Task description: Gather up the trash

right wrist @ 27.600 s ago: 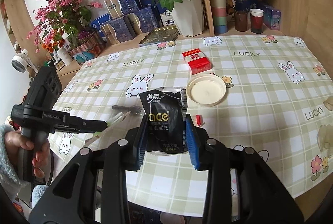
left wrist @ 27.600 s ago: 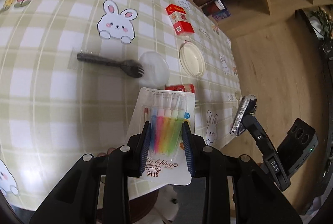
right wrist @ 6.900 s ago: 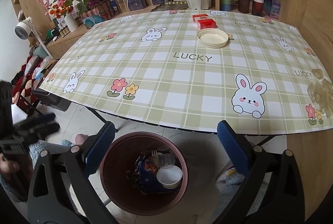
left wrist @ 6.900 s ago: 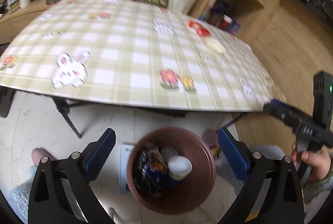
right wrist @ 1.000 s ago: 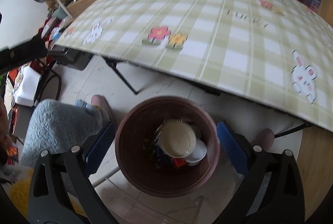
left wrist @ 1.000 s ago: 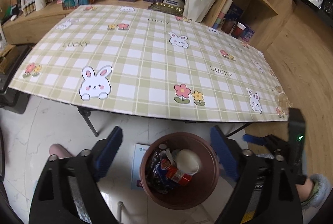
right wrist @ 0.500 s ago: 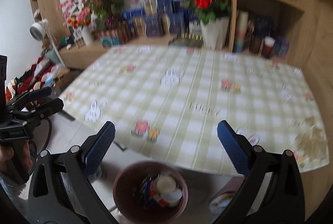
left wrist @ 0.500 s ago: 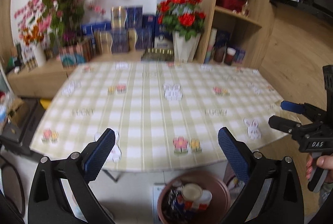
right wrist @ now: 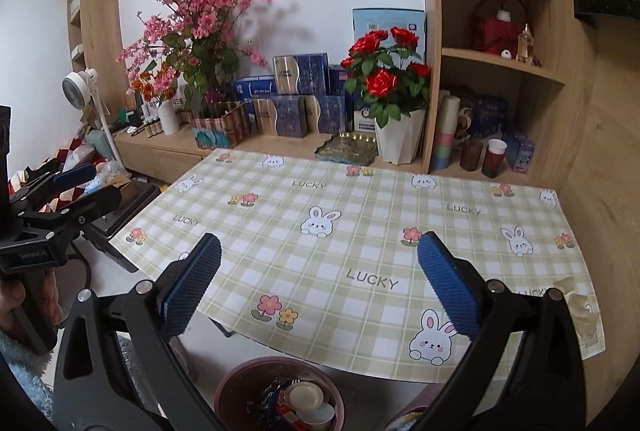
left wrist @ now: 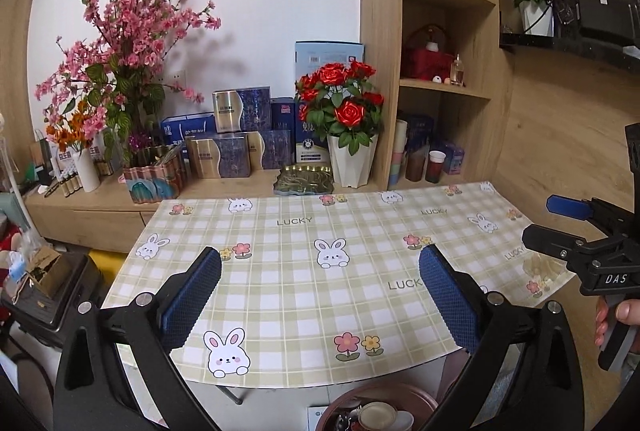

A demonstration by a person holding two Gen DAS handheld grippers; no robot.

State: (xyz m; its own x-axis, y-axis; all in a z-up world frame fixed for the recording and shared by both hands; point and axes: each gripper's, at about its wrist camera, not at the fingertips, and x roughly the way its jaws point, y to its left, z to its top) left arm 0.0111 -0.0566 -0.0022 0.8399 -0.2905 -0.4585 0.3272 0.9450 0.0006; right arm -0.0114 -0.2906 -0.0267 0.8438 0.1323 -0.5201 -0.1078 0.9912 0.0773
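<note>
Both my left gripper (left wrist: 320,295) and right gripper (right wrist: 319,285) have jaws spread wide, nothing in them. The trash bin (right wrist: 280,397) sits on the floor below the jaws, by the tabletop (right wrist: 360,231) edge, full of trash.

Bin (right wrist: 240,387) cut by bottom edge in both views; trash (right wrist: 296,407) inside jumbled, labels too small to read.

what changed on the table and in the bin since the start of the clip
The marker pack, black tissue packet, black plastic fork, red box and round cream lid have left the green checked tablecloth; trash now fills the round brown bin on the floor. The left gripper and right gripper, which held the pack and packet, are open and empty, raised from the bin. The red roses in the white vase stayed put.
</note>
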